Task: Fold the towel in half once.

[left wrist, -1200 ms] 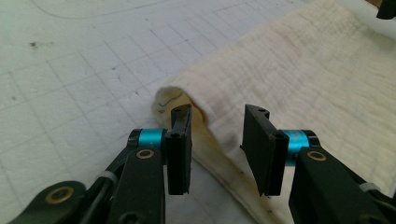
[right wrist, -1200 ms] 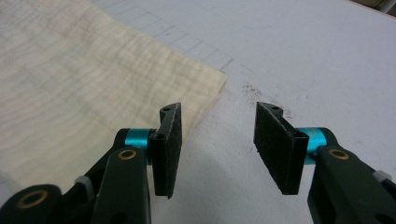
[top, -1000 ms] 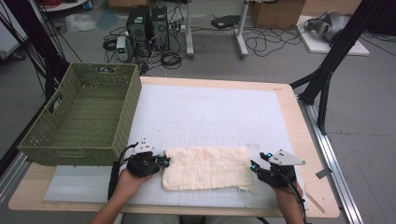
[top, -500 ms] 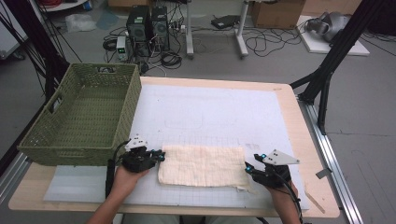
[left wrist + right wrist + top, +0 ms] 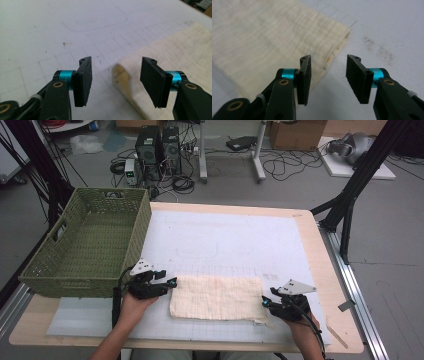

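Since the earlier frames, your left claw (image 5: 172,282) has just been opening off the folded towel's (image 5: 217,297) left end, which lies free between its jaws. Your right claw (image 5: 265,301) stands apart at the right end, gripping nothing. With the towel folded near-centre on the counter (image 5: 305,235), next likely regrip it for the basket (image 5: 87,247).

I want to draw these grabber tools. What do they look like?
Each gripper, left and right, has two flat black rectangular jaws on shiny turquoise collars, with black arms and small brass-coloured rivets. From above, both carry a pale grey three-cornered plate on top, and a black cable trails back along each bare forearm.
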Available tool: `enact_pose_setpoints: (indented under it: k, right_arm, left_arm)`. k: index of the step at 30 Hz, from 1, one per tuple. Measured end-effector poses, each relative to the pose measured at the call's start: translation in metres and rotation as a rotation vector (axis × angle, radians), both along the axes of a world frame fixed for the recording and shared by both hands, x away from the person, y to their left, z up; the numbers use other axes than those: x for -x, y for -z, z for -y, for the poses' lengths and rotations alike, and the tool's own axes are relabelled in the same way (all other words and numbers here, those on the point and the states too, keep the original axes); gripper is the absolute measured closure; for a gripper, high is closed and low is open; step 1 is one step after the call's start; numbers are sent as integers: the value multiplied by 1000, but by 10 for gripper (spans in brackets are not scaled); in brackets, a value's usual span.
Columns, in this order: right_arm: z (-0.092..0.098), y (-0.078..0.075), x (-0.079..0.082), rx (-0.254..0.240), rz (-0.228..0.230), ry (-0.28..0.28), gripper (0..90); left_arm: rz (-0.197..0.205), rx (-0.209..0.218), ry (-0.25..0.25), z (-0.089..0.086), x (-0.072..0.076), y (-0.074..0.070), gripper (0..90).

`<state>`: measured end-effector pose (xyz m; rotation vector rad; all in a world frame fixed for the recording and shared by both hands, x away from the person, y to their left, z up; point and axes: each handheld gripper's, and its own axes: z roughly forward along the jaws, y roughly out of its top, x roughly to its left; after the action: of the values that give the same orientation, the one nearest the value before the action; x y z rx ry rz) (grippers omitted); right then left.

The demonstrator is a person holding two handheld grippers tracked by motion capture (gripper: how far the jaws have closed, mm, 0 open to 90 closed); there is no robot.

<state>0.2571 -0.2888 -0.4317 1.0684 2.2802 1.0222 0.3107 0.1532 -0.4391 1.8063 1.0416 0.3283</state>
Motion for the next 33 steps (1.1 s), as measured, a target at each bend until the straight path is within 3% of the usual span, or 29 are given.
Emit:
enact_pose_setpoints:
  k: [2,4,9,14,17,20,22,23,26,29,33]
  right_arm:
    - [3,-5,-4,-46,24,19,506]
    - [3,-9,-9,-56,43,30,489]
    - [-7,-13,-38,-80,53,31,465]
    - [-23,-1,-68,-59,-28,8,471]
    - [-26,10,-74,-19,-95,-7,540]
    - [-21,15,-71,-78,-103,-16,670]
    - [-17,16,-68,-106,-111,-35,784]
    - [-16,16,-67,-112,-115,-39,817]
    - [-18,15,-64,-97,-97,-43,829]
    - [-21,11,-62,-82,-36,-39,830]
    - [-26,6,-66,-70,18,-10,830]
  left_arm:
    - [16,2,9,4,-6,-3,431]
    - [31,1,20,7,-12,-1,434]
    - [-18,-45,36,15,-26,5,450]
    - [-62,-57,46,15,-32,12,486]
    - [-66,-86,81,18,-31,12,582]
    - [-50,-150,89,24,-29,12,706]
    - [-62,-132,98,22,-30,12,833]
    - [-61,-129,95,23,-29,12,845]
    - [-35,-138,72,22,-29,10,855]
    - [-13,-81,12,18,-31,8,856]
    - [14,-51,-26,16,-36,6,855]
